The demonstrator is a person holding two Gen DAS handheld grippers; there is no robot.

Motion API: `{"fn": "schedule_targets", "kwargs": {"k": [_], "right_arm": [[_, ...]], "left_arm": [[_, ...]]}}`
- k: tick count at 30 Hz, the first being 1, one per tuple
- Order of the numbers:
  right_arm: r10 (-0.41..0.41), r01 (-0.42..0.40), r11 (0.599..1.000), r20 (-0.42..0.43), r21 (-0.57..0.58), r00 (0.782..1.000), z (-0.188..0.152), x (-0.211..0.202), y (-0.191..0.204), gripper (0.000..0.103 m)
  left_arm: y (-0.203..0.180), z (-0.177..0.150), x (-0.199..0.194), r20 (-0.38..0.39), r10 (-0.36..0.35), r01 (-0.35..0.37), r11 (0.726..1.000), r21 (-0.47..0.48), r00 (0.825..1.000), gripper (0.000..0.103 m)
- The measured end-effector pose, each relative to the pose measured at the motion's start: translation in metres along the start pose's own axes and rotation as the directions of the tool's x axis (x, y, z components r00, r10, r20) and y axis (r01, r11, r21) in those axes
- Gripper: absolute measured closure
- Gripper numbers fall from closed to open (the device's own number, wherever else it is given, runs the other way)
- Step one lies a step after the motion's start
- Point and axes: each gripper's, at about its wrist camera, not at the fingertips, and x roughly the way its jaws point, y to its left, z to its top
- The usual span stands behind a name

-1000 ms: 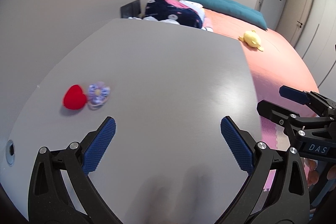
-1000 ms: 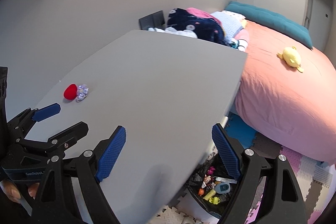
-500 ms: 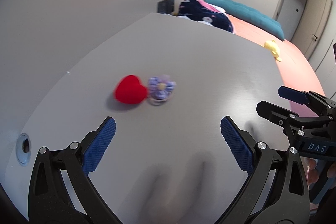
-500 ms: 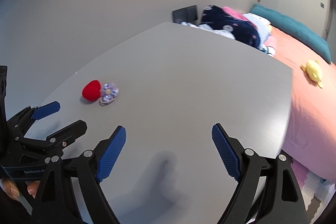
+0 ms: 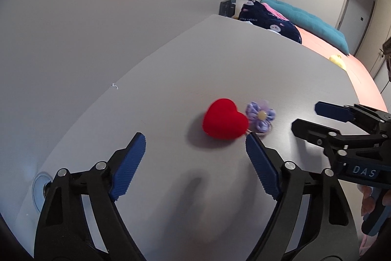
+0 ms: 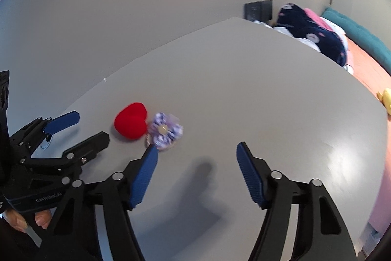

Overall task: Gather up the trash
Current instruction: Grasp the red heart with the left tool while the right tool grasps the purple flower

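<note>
A red plush heart [image 5: 224, 122] lies on the grey table [image 5: 220, 65], touching a small purple fabric flower [image 5: 261, 117] on its right. My left gripper [image 5: 195, 158] is open and empty just short of the heart. In the right wrist view the heart [image 6: 131, 124] and flower [image 6: 166, 130] lie ahead and left of my right gripper [image 6: 196, 163], which is open and empty; its left fingertip is close to the flower. Each gripper shows in the other's view: the right one [image 5: 317, 119] and the left one [image 6: 78, 129].
A bed with a salmon cover [image 5: 342, 60], teal pillow [image 5: 305, 18], dark blue patterned bundle [image 6: 315, 38] and yellow plush [image 6: 386, 99] stands beyond the table's far edge. A grey wall [image 5: 97, 28] runs along the table's left side. A round grommet [image 5: 45, 188] sits near the left corner.
Both grippers have swung left and moved closer to the heart and flower, which now sit just ahead of the fingertips. Both stay open.
</note>
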Motion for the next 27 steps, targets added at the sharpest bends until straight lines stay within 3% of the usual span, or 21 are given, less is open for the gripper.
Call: {"fn": "schedule_targets", "kwargs": {"k": [10, 12, 14, 16, 27], "right_arm": [[-0.004, 0.000, 0.993, -0.038, -0.120, 0.999, 0.008, 0.036, 0.026, 0.051], [-0.013, 0.009, 0.991, -0.032, -0.133, 0.999, 0.009, 0.040, 0.027, 0.057], [-0.023, 0.018, 0.989, -0.027, -0.150, 0.999, 0.011, 0.042, 0.028, 0.075], [-0.021, 0.016, 0.989, -0.032, -0.147, 0.999, 0.012, 0.042, 0.027, 0.084], [-0.065, 0.062, 0.991, -0.018, -0.121, 0.998, 0.004, 0.031, 0.005, 0.084]], "left_arm": [[0.020, 0.003, 0.005, -0.005, 0.004, -0.004, 1.000, -0.018, 1.000, 0.022], [0.022, 0.004, 0.005, -0.006, -0.003, 0.003, 1.000, -0.023, 1.000, 0.021], [0.021, 0.007, 0.007, -0.007, -0.005, 0.005, 1.000, -0.020, 1.000, 0.022], [0.017, 0.011, 0.010, -0.010, -0.013, 0.013, 1.000, -0.017, 1.000, 0.022], [-0.015, 0.024, 0.037, -0.035, -0.028, 0.028, 1.000, 0.014, 0.999, 0.022]]}}
